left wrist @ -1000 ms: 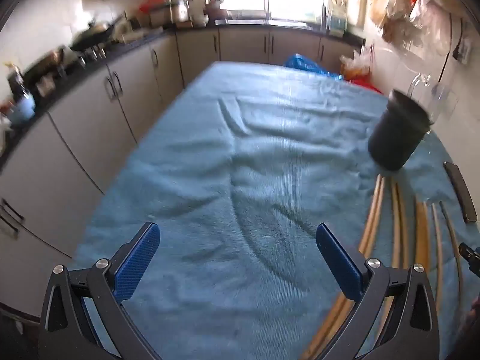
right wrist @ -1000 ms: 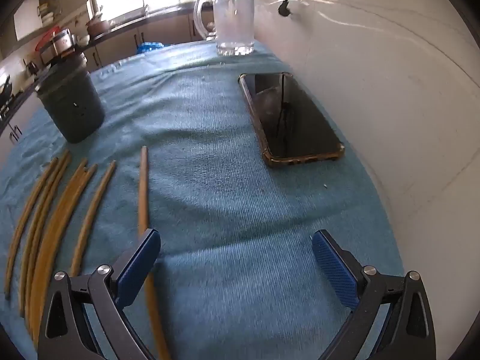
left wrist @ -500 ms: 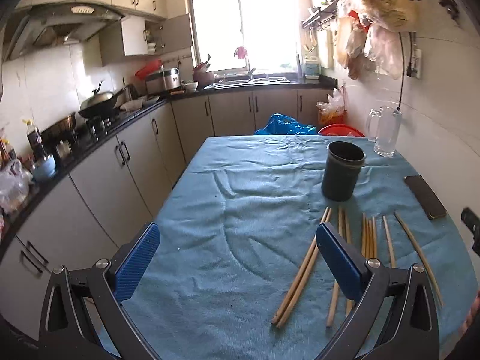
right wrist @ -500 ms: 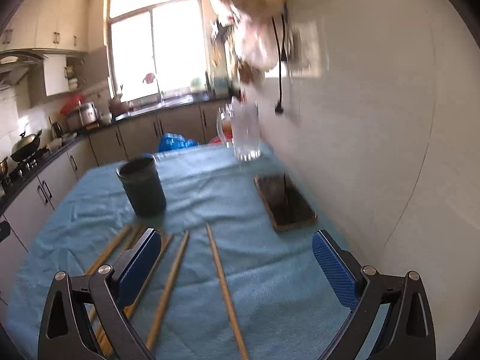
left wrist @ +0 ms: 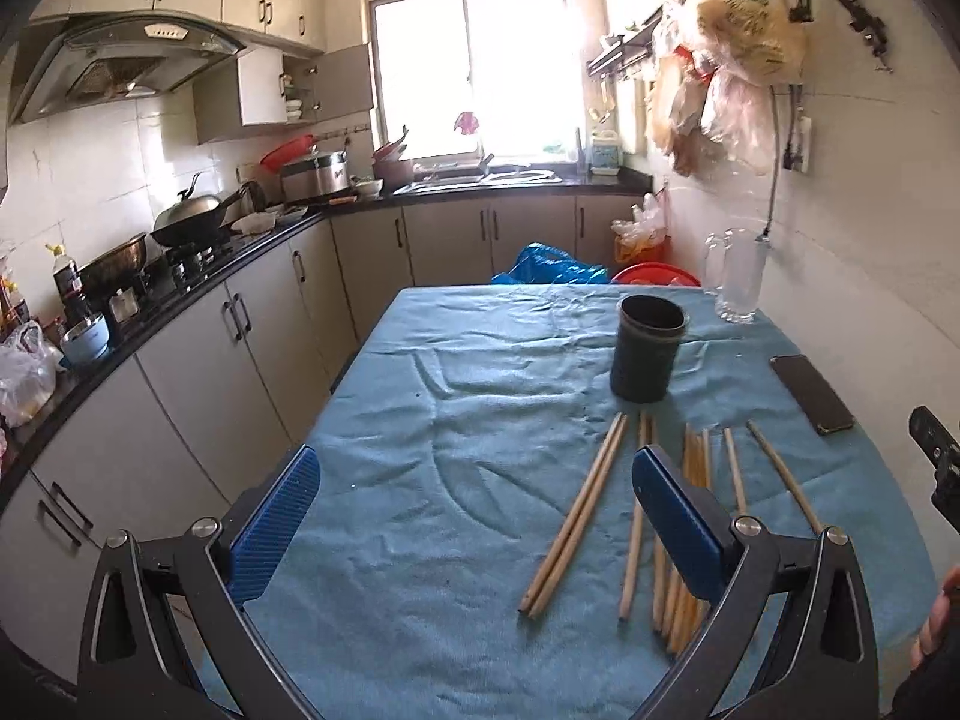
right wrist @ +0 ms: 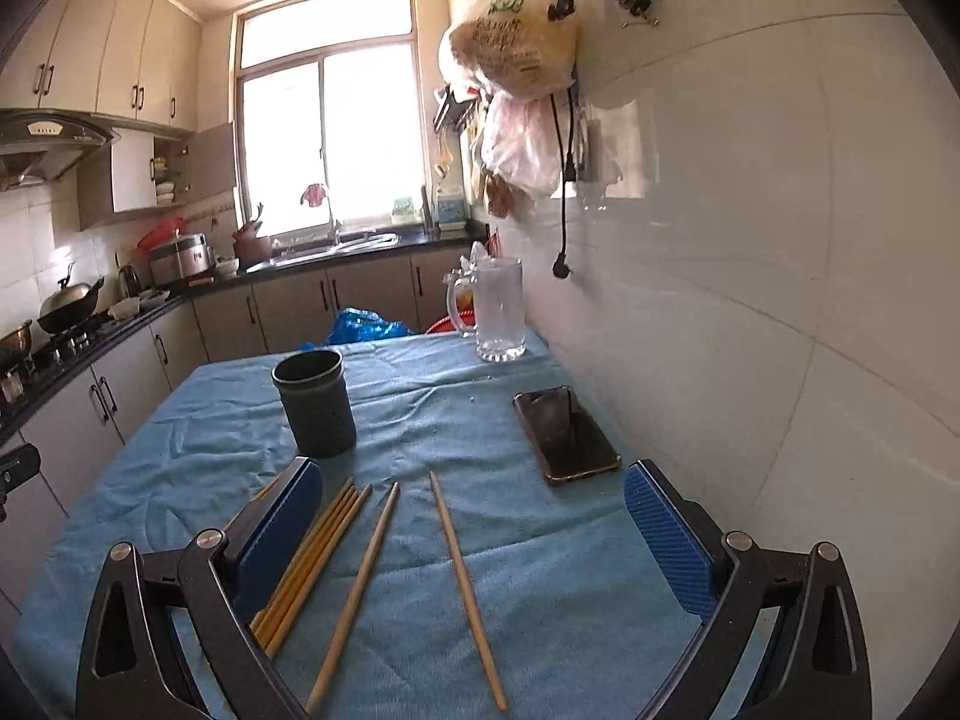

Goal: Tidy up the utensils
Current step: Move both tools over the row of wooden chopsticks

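Several wooden chopsticks (left wrist: pixel 579 519) (right wrist: pixel 462 582) lie side by side on the blue cloth of the table (left wrist: pixel 456 408), pointing toward a dark round holder cup (left wrist: pixel 647 355) (right wrist: pixel 315 402) that stands upright behind them. My left gripper (left wrist: pixel 474 519) is open above the near part of the table, left of the chopsticks, with nothing between its blue pads. My right gripper (right wrist: pixel 471 531) is open too, raised over the rightmost chopsticks and holding nothing. Part of the right gripper and a hand show at the right edge of the left wrist view.
A black phone (left wrist: pixel 811 393) (right wrist: pixel 564 435) lies near the tiled wall on the right. A glass mug (left wrist: pixel 735 276) (right wrist: pixel 495 312) stands at the far right corner. Kitchen cabinets (left wrist: pixel 240 348) and a counter run along the left. Plastic bags (right wrist: pixel 516 60) hang on the wall.
Both grippers have risen and tilted up from close over the cloth, so the whole table, cup and kitchen now show. Both stayed open.
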